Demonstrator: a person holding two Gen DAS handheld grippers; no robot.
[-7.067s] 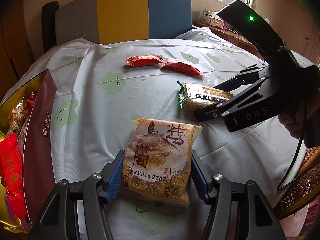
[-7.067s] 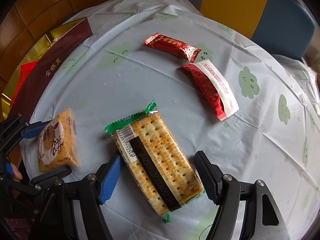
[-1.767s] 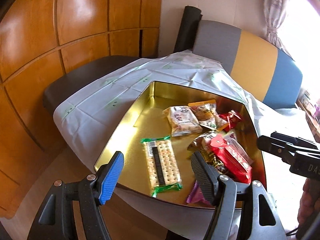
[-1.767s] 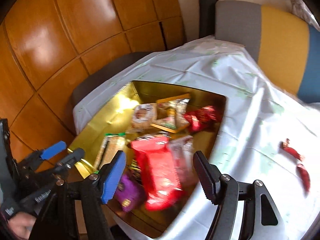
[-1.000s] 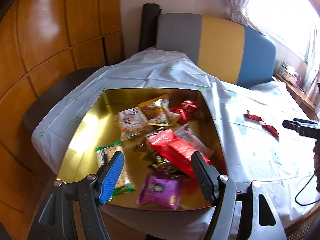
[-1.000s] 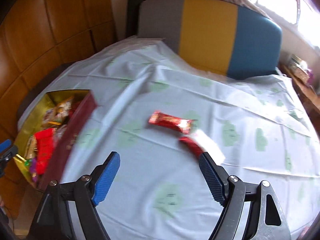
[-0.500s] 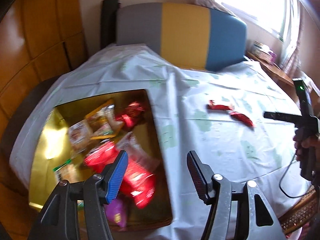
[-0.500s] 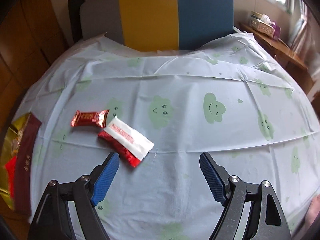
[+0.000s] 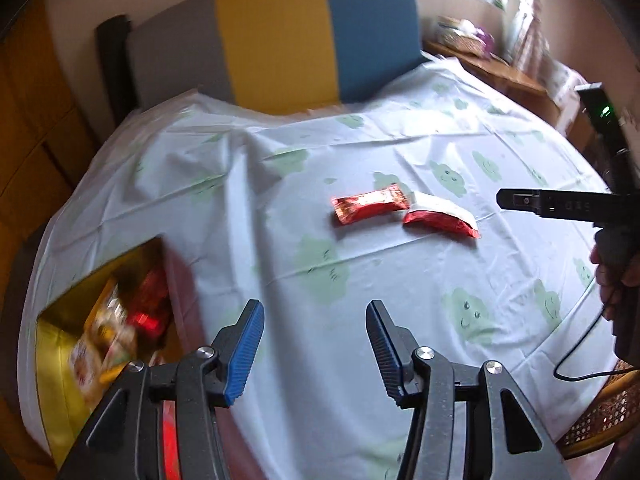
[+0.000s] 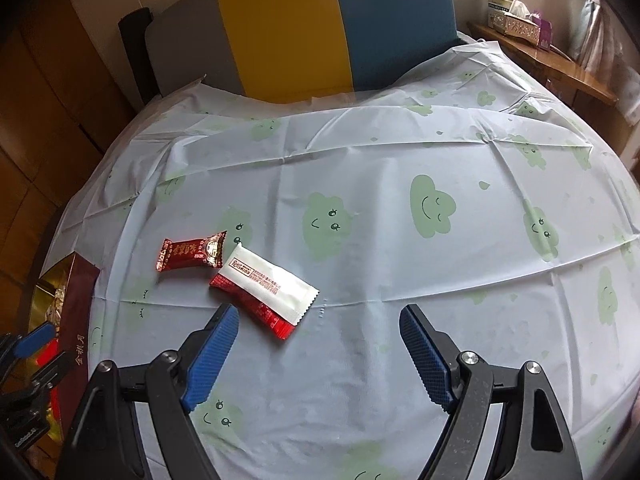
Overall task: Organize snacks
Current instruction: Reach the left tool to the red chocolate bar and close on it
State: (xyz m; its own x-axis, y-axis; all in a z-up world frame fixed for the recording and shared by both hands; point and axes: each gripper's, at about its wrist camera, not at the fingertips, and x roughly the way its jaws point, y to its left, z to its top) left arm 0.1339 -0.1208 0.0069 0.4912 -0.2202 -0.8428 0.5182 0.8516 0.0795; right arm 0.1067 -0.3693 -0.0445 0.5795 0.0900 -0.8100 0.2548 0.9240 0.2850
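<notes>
Both the left gripper [image 9: 314, 344] and the right gripper [image 10: 318, 354] have black angular arms, ribbed blue pads and silver screws; a green light glows and a thin black cable trails behind the right one

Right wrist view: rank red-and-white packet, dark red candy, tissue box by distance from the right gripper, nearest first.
From the right gripper:
1. red-and-white packet, just ahead of the left finger.
2. dark red candy, beyond it, further left.
3. tissue box, far upper right, on the wooden ledge.
</notes>
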